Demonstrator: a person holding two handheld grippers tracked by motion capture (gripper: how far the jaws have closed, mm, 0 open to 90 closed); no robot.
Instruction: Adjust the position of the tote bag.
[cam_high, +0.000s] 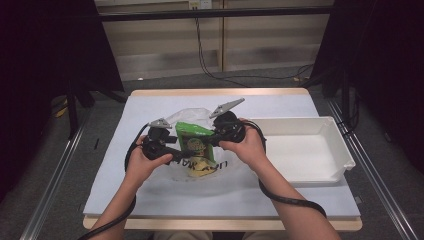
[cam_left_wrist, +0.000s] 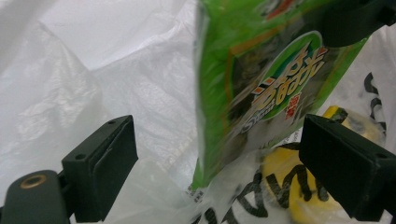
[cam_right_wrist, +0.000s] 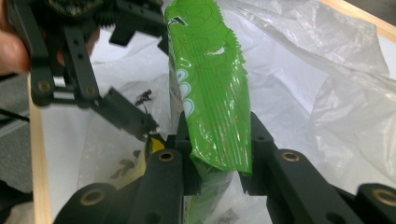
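A green snack packet (cam_high: 192, 137) stands upright over a crumpled white plastic bag (cam_high: 200, 116) in the middle of the table. My right gripper (cam_right_wrist: 218, 144) is shut on the packet's lower edge (cam_right_wrist: 210, 84), with both pads pressing on it. My left gripper (cam_left_wrist: 219, 144) faces the packet (cam_left_wrist: 252, 84) from the other side with its jaws wide apart. The packet hangs between them and touches neither pad. A yellow item (cam_left_wrist: 280, 186) lies inside the printed bag below. In the high view the left gripper (cam_high: 177, 152) and the right gripper (cam_high: 212, 140) meet at the packet.
A white rectangular tray (cam_high: 305, 150) stands on the right of the white table cover (cam_high: 150, 200). The table's wooden edge (cam_high: 220, 92) runs along the back. Cables trail from both grippers toward the front edge.
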